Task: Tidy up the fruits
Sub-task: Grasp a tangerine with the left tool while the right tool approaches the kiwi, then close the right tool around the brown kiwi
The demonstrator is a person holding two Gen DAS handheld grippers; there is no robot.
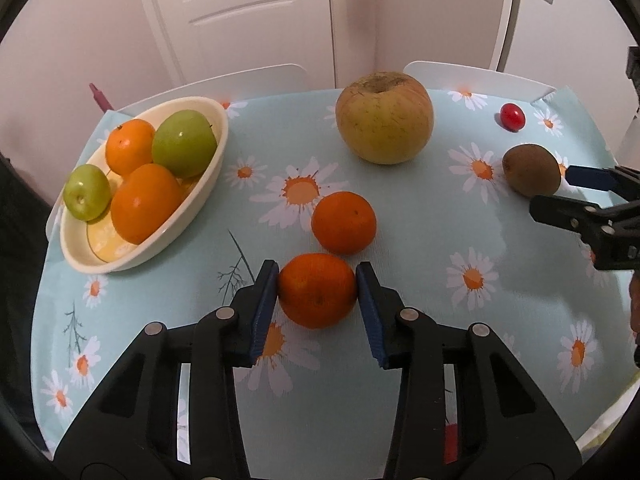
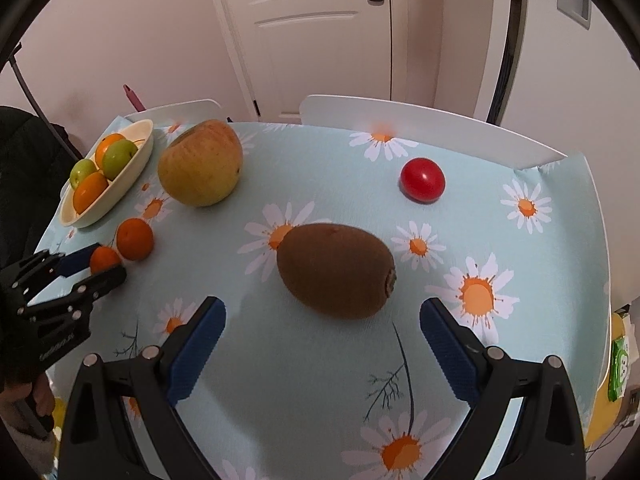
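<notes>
1. Fruits lie spread over the tabletop (image 1: 400, 208), which wears a pale blue cloth printed with daisies.
2. My left hand-held gripper (image 1: 317, 294) has its blue pads (image 1: 264, 300) pressed against both sides of the near orange (image 1: 317, 290), so it is clamped on that fruit, which sits on the cloth.
3. Just beyond it, almost touching, sits a second orange (image 1: 344, 223), free on the cloth.
4. Off to my left stands the cream oval bowl (image 1: 208, 172), which holds two oranges, a large green apple (image 1: 184, 143) and a smaller green apple (image 1: 87, 192) at its near end.
5. Farther back, near the middle of the far edge, the big yellow-brown apple (image 1: 385, 118) stands upright with its stem hollow upward.
6. My right hand-held gripper (image 2: 322, 332) is spread wide, its pads (image 2: 198, 344) well apart and touching nothing.
7. The kiwi (image 2: 335, 270) lies on its side just ahead of the right fingertips, a little beyond the gap between them.
8. Past the kiwi, toward the far right corner, rests a small red tomato (image 2: 423, 179), well apart from everything else.
9. White chair backs (image 2: 420, 128) show behind the far edge of the tabletop, and a white door (image 2: 320, 32) stands beyond them.
</notes>
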